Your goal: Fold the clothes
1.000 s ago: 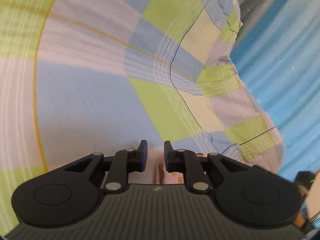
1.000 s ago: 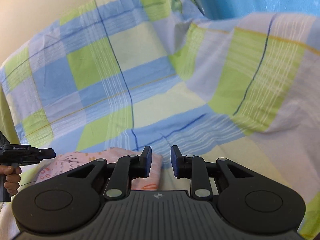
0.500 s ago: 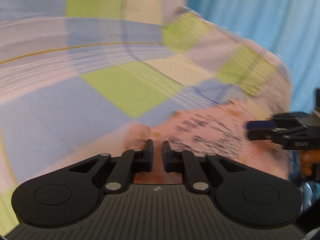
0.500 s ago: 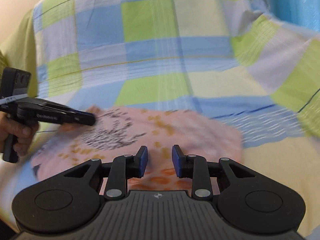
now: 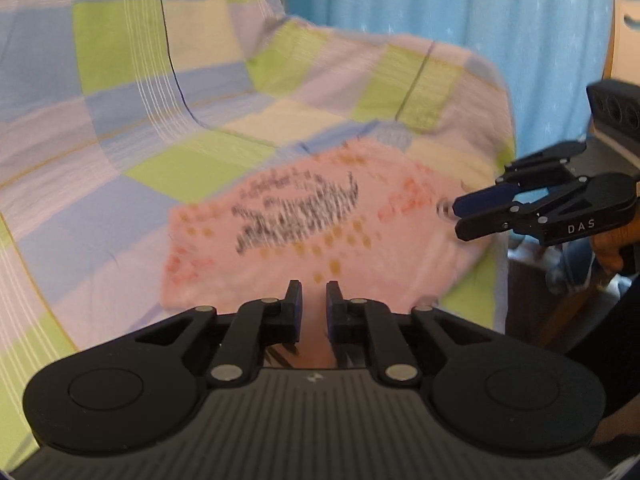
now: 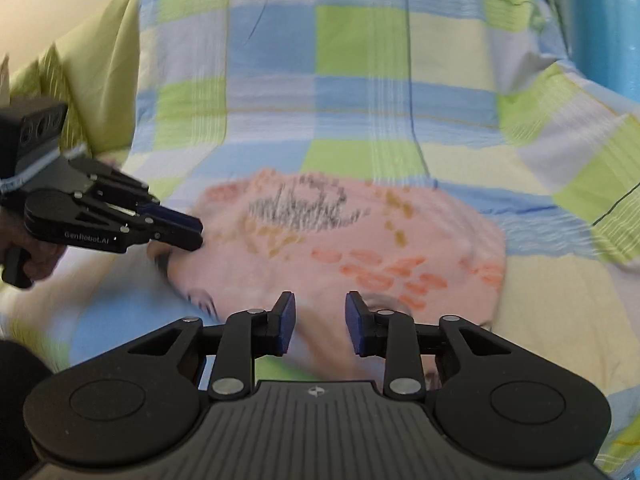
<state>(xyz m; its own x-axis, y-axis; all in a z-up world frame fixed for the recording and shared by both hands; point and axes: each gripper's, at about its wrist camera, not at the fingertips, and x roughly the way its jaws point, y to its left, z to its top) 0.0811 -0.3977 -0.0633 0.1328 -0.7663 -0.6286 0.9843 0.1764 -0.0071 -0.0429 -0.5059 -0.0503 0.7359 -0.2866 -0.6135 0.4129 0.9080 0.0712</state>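
A pink garment [image 5: 320, 232] with a dark print and orange marks lies folded on the checked bedsheet [image 5: 120, 120]. My left gripper [image 5: 313, 304] is at the garment's near edge, its jaws close together with pink fabric between them. In the right wrist view the same garment [image 6: 360, 240] lies ahead, and the left gripper [image 6: 198, 230] pinches its left edge. My right gripper [image 6: 320, 316] hovers over the garment's near edge with its jaws apart and nothing gripped. From the left wrist view the right gripper [image 5: 456, 210] sits at the garment's right edge.
The blue, green and cream checked sheet [image 6: 360, 80] covers the whole surface and rises behind. A blue curtain [image 5: 440, 8] hangs beyond its far edge. A green pillow [image 6: 100, 60] lies at the back left. A person's hand [image 5: 608, 244] holds the right gripper.
Both grippers have pulled back and tilted down, so the whole pink garment now shows flat on the sheet. The right jaws have widened and let go; the left jaws stay narrow.
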